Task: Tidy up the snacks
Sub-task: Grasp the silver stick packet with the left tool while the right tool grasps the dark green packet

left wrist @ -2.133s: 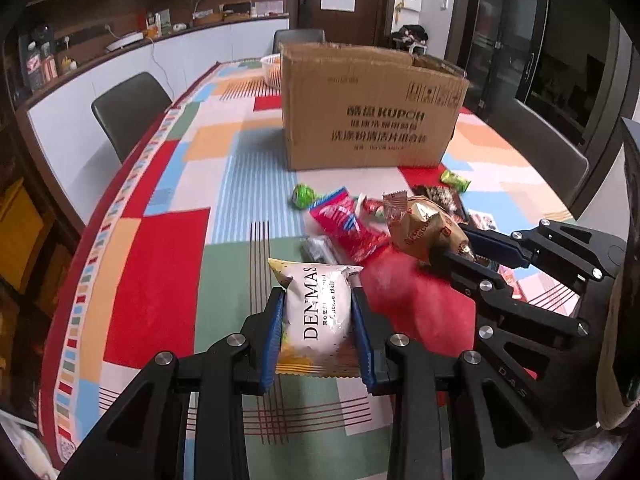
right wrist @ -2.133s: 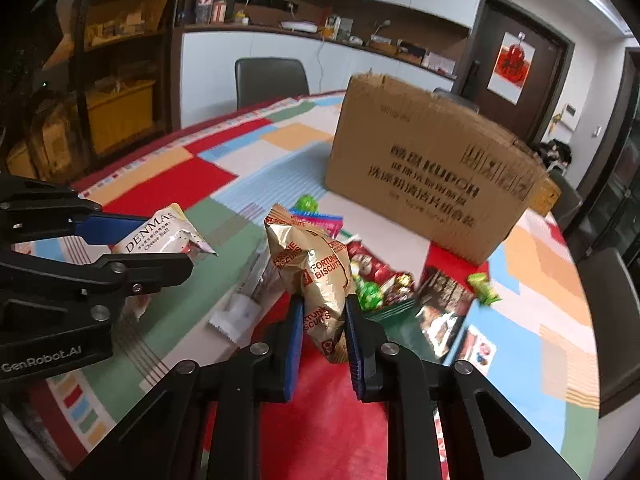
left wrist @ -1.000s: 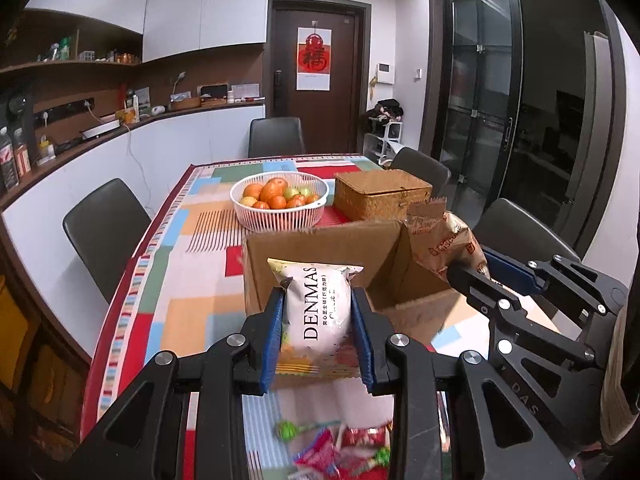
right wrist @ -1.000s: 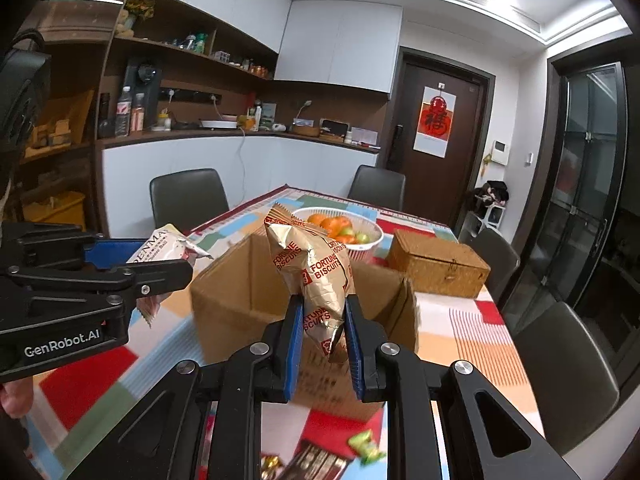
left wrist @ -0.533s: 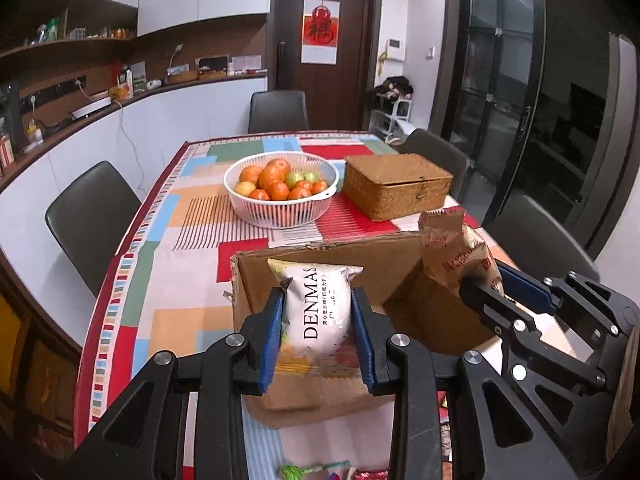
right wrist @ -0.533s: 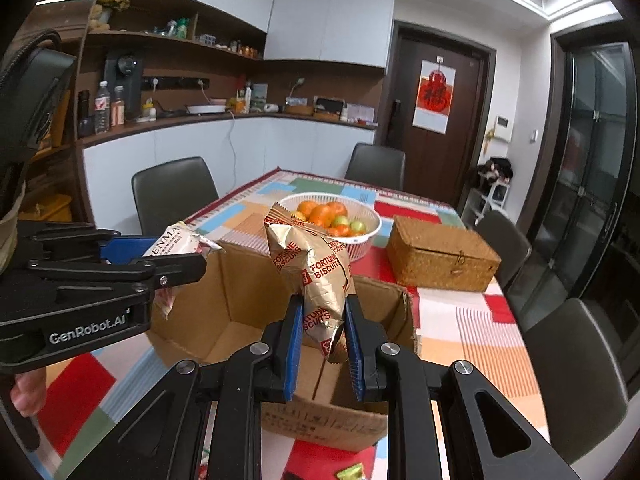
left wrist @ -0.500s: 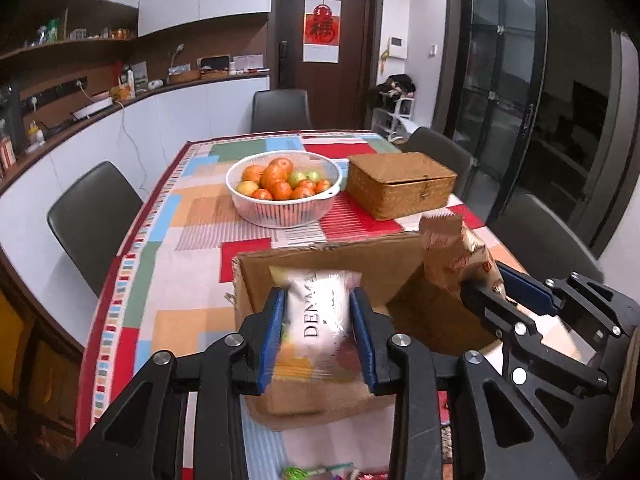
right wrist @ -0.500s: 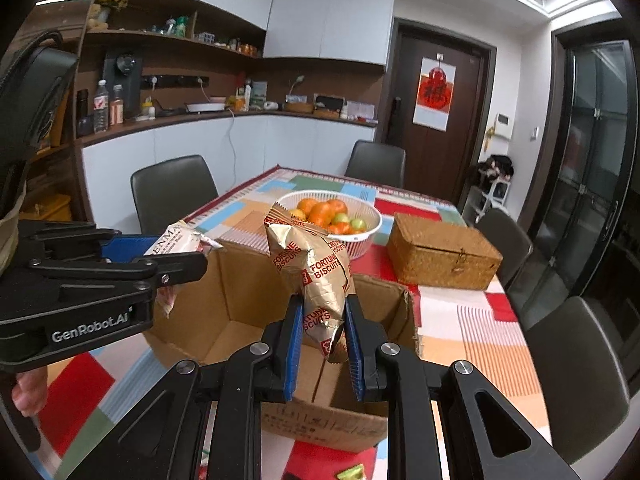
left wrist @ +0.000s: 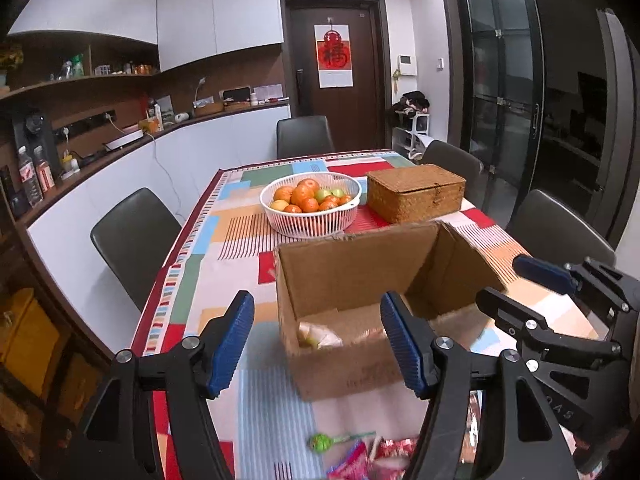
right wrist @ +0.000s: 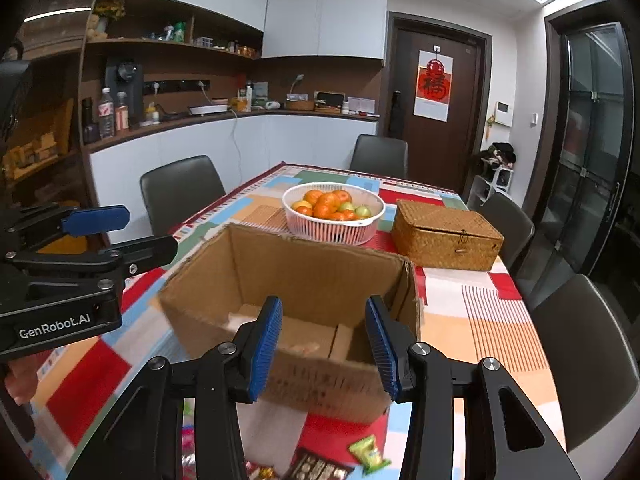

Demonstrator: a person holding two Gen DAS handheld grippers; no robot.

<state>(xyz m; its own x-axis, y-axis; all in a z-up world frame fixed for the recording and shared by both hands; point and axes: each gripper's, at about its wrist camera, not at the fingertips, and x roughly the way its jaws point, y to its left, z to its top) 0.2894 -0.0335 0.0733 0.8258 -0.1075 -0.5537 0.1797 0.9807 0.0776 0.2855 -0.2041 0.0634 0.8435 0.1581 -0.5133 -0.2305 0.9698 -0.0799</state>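
An open cardboard box [left wrist: 352, 264] stands on the patchwork tablecloth; it also shows in the right wrist view [right wrist: 320, 268]. My left gripper [left wrist: 318, 340] is open and empty above the box's near wall. My right gripper [right wrist: 322, 344] is open and empty above the same box. A pale snack bag [left wrist: 318, 334] lies inside the box on its floor. Loose snacks stay on the table in front of the box: a green lollipop [left wrist: 320, 442], red wrappers [left wrist: 384, 454], a green candy [right wrist: 370, 454] and a dark packet [right wrist: 320, 470].
A white basket of oranges [left wrist: 310, 204] and a wicker box [left wrist: 416, 192] stand behind the cardboard box. Dark chairs [left wrist: 134, 236] ring the table. A counter with bottles runs along the left wall.
Both grippers have opened above the box. The white Denmas bag left my left gripper and the gold biscuit bag left my right gripper; both dropped into the box.
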